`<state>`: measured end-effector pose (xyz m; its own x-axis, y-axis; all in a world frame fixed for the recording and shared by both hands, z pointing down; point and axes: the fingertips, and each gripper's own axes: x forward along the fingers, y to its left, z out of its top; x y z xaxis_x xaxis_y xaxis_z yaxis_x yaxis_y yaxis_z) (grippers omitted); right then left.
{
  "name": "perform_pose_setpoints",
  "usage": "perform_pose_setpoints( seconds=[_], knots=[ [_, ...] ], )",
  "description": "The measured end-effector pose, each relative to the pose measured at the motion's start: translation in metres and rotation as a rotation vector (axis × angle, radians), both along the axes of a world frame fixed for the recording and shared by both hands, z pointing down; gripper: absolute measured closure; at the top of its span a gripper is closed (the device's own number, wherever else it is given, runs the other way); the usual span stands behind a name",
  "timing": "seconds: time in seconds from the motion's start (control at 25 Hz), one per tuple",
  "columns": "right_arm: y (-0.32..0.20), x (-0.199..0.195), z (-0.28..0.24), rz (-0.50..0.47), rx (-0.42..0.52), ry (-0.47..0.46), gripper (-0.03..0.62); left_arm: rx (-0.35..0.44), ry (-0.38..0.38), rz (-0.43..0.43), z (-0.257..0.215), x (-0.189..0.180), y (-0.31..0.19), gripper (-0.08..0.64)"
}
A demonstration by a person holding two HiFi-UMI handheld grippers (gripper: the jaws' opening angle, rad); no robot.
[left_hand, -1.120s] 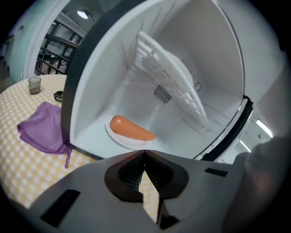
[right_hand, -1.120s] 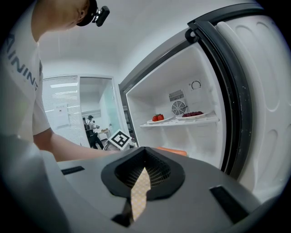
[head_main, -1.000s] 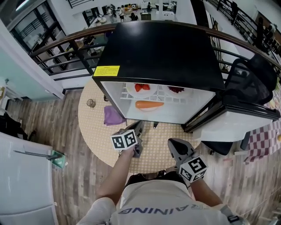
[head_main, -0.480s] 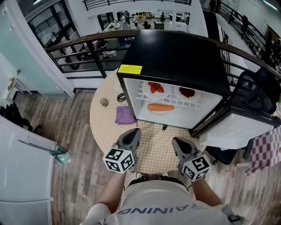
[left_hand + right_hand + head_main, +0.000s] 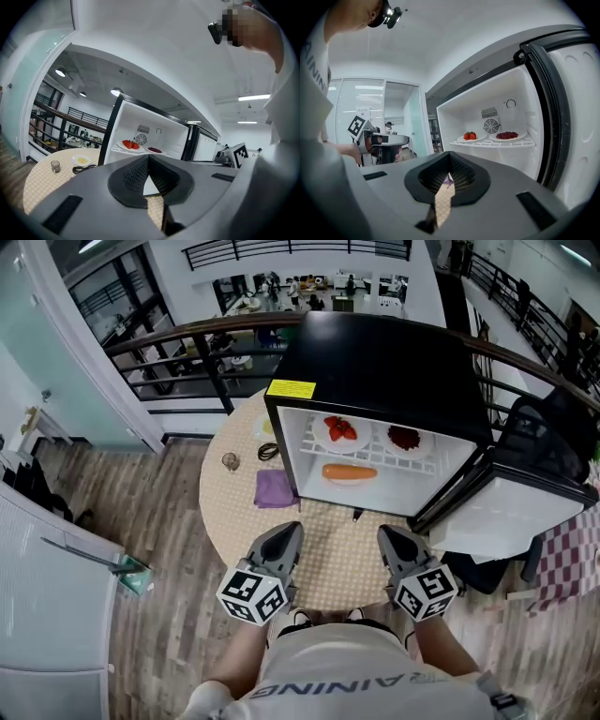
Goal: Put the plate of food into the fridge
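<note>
A black mini fridge stands open on the round table. Its wire shelf carries a plate of strawberries and a plate of dark berries; a carrot on a plate lies below. The strawberry plate and berry plate also show in the right gripper view. My left gripper and right gripper hang side by side near the table's front edge, well short of the fridge. Both are shut with nothing in them, the left gripper and right gripper alike.
The fridge door swings open to the right. Left of the fridge lie a purple cloth, a small glass, a dark cable and a small plate of yellow food. A black chair stands at right; a railing runs behind.
Both grippers have drawn back from the fridge front toward the person's body, the left one farthest. The head view has shifted, so the fridge sits more to the right.
</note>
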<state>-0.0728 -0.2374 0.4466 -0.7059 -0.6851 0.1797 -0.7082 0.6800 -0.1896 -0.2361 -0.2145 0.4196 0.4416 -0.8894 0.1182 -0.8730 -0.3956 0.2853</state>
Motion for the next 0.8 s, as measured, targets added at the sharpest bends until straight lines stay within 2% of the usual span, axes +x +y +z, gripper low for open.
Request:
perform_pose_setpoints(
  seconds=[0.8],
  knots=[
    [0.002,-0.0008,-0.0043,0.003,0.006,-0.001,0.572,-0.006,0.019,0.034,-0.0091,0.0046,0.0003,0.552]
  ],
)
